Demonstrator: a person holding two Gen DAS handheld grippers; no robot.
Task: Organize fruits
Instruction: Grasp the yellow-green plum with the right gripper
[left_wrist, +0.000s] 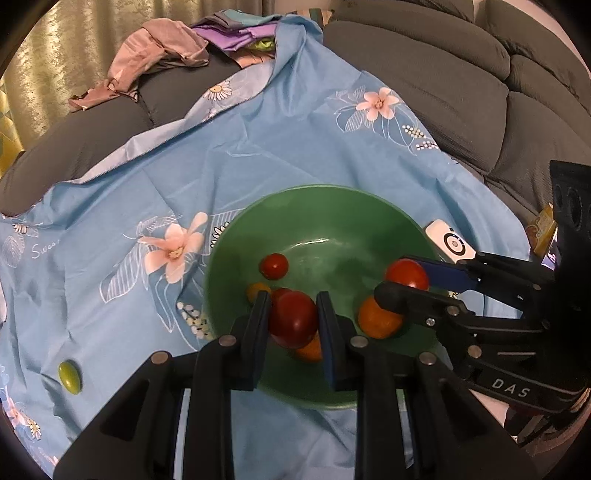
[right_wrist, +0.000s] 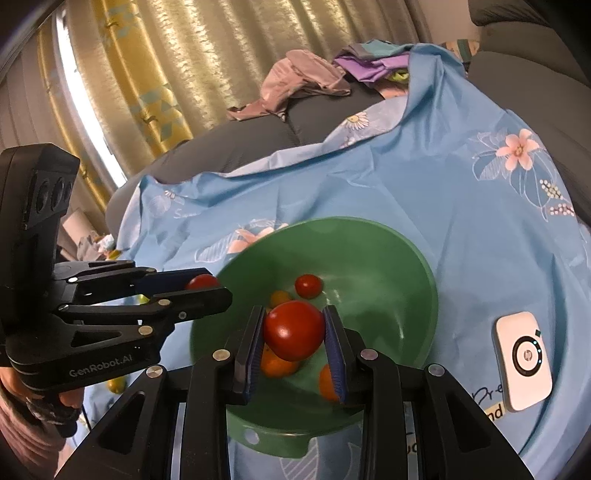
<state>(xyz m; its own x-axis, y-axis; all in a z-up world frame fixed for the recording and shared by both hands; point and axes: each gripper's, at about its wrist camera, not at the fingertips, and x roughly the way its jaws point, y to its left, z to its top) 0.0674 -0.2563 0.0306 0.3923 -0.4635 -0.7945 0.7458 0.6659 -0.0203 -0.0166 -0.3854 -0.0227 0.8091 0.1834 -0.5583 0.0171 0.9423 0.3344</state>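
On the far left of the blue flowered cloth (left_wrist: 258, 155) a small green fruit (left_wrist: 69, 376) lies alone, well apart from the green bowl (left_wrist: 369, 206). Next comes the left gripper (left_wrist: 293, 319), clamped on a dark red tomato (left_wrist: 293, 320) and held over the near side of the bowl. Under it, loose in the bowl, sit a small red tomato (left_wrist: 273, 266), a small yellow one (left_wrist: 258, 291) and an orange fruit (left_wrist: 378, 318), with another orange one partly hidden behind the held tomato. Further right the right gripper (right_wrist: 294, 329) is closed on a bigger red tomato (right_wrist: 294, 329), also above the bowl. These tomatoes look light, smooth and rather slippery, with thin skin that bruises or splits under a hard squeeze, so a gentle hold across the widest part, as both pairs of pads have now, seems best. They will likely roll once let go, and the bowl's sloping wall should gather them in the middle. On the far right a white device (right_wrist: 523, 362) lies on the cloth just beside the bowl, clear of the fruit. The two grippers are near each other over the bowl and could knock together. A pile of clothes (left_wrist: 162, 48) lies far back on the grey sofa (left_wrist: 461, 74), out of the way.
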